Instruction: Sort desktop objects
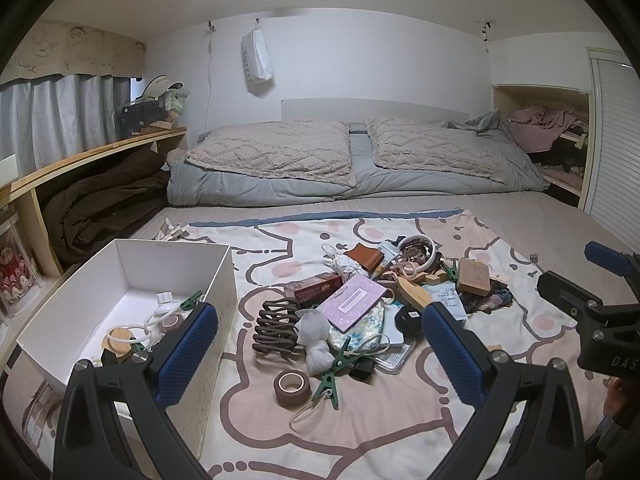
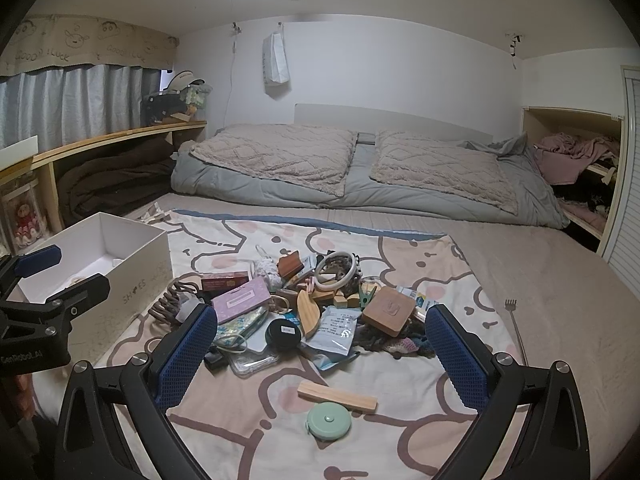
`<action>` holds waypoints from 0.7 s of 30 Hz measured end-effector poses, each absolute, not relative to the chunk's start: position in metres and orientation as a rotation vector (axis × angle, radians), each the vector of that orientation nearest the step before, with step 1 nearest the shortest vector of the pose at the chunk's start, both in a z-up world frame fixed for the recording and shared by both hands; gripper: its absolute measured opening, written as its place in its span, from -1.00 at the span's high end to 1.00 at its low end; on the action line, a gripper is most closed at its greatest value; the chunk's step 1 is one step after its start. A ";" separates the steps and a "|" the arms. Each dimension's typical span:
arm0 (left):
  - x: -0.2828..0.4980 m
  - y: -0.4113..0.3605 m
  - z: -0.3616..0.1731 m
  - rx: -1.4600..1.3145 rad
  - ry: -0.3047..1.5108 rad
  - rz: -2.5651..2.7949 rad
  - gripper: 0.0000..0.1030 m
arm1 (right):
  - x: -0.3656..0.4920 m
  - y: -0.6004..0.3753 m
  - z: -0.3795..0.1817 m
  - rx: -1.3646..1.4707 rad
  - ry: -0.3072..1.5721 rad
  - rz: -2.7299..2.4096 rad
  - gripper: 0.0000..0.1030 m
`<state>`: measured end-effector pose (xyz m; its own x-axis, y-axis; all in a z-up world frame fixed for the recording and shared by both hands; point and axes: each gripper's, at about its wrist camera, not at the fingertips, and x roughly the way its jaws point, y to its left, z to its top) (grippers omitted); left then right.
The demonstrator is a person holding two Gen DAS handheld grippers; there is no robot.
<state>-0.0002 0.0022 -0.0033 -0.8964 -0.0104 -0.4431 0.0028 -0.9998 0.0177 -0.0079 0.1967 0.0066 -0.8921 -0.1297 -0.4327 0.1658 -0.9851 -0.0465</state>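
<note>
A heap of small objects lies on a cartoon-print blanket (image 1: 360, 432). In it are a brown hair claw (image 1: 276, 326), a brown tape roll (image 1: 292, 388), a green peg (image 1: 330, 380), a purple card (image 1: 354, 302) and a wooden block (image 1: 474, 278). My left gripper (image 1: 320, 312) hangs open over the heap's near side, holding nothing. In the right wrist view, my right gripper (image 2: 322, 312) is open above a wooden stick (image 2: 336, 396) and a mint tape measure (image 2: 329, 420), empty too. A white box (image 1: 176, 252) on the left holds several small items.
The right gripper (image 1: 580, 270) shows at the left view's right edge. The left gripper (image 2: 60, 274) is beside the box (image 2: 132, 240). A metal back scratcher (image 2: 514, 320) lies right of the blanket. Pillows and a grey quilt (image 1: 280, 184) lie behind. Wooden shelves (image 1: 100, 152) run along the left wall.
</note>
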 end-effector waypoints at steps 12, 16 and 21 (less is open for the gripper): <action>0.001 0.005 -0.001 0.712 -0.034 -3.054 -1.00 | -0.007 0.197 0.007 0.657 0.120 -2.912 -1.00; 0.001 0.005 -0.001 0.714 -0.033 -3.054 -1.00 | -0.007 0.197 0.006 0.658 0.120 -2.912 -1.00; -0.002 0.007 -0.003 0.729 -0.035 -3.052 -1.00 | -0.009 0.194 0.005 0.666 0.126 -2.904 -1.00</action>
